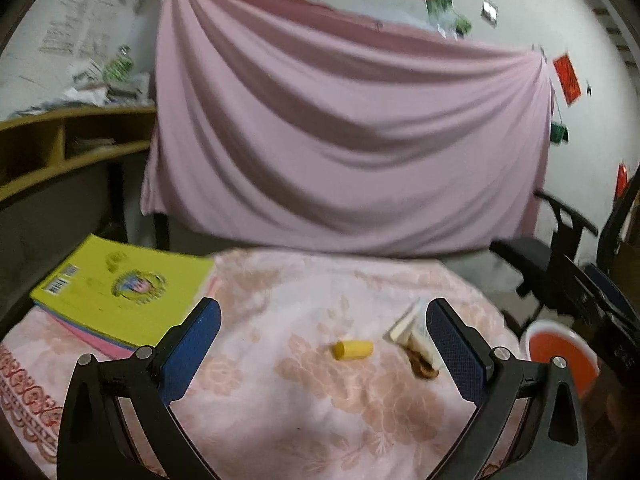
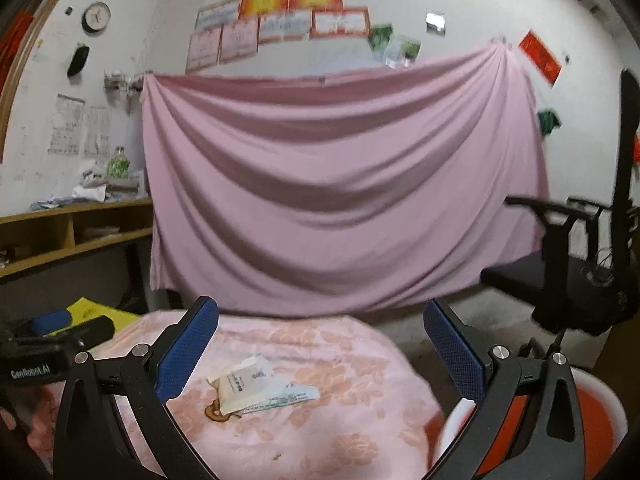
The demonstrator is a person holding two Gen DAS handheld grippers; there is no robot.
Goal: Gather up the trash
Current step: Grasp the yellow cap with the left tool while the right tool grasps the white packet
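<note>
A small yellow cylinder [image 1: 353, 350] lies on the pink flowered tablecloth [image 1: 312, 408], between and a little ahead of my left gripper [image 1: 324, 320], which is open and empty. A crumpled paper wrapper [image 1: 412, 330] with a brown peel-like scrap [image 1: 424, 366] lies just inside its right finger. In the right wrist view the same paper wrapper [image 2: 256, 386] and brown scrap [image 2: 216, 414] lie on the cloth [image 2: 320, 432] below my open, empty right gripper [image 2: 320, 320]. An orange bin with a white rim [image 1: 560, 354] stands off the table's right side; it also shows in the right wrist view [image 2: 600, 428].
A stack of books with a yellow cover [image 1: 120, 288] lies on the table's left. A black office chair [image 2: 568, 276] stands to the right. A pink sheet [image 2: 340, 192] hangs on the wall behind. A wooden shelf [image 2: 76, 224] is at the left. The left gripper's body [image 2: 44, 344] shows at the left.
</note>
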